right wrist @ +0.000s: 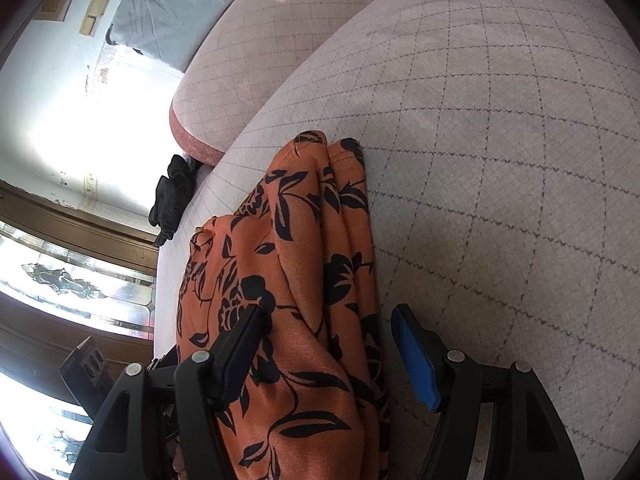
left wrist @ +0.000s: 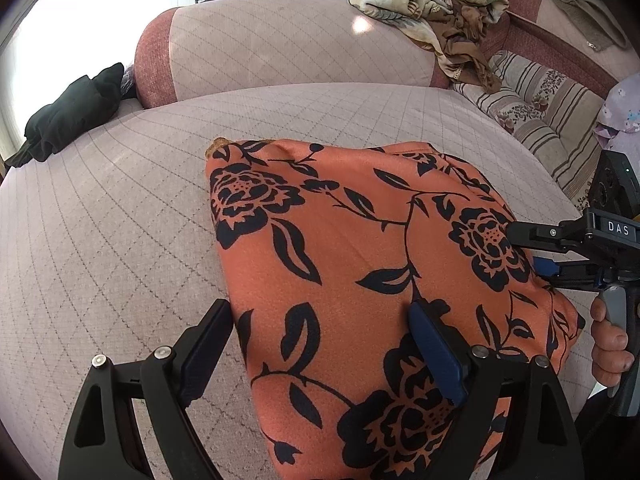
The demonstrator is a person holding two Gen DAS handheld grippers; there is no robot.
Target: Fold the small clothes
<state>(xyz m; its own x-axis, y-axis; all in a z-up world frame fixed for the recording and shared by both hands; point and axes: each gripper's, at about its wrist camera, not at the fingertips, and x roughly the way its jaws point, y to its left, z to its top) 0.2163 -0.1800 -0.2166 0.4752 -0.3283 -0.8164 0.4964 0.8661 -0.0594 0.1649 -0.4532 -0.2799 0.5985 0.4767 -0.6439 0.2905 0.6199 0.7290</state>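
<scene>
One orange floral garment (left wrist: 340, 264) is lying folded on the quilted sofa seat (left wrist: 120, 216), its long axis running from the near edge of the seat toward the backrest (left wrist: 280, 48). Two grippers are working it. The left gripper (left wrist: 320, 344) is standing with jaws wide apart, straddling the garment's near left edge, one finger on the bare seat and the blue-padded one over the cloth. The right gripper (right wrist: 332, 344) is also spread, its jaws bracketing the garment's bunched right edge without pinching it. One dark garment (left wrist: 72, 120) is lying at the seat's far left corner; one crumpled floral heap (left wrist: 432, 4) is draping over the backrest; one striped cushion (left wrist: 548, 120) is sitting to the right. Nothing is lying on the orange garment.
</scene>
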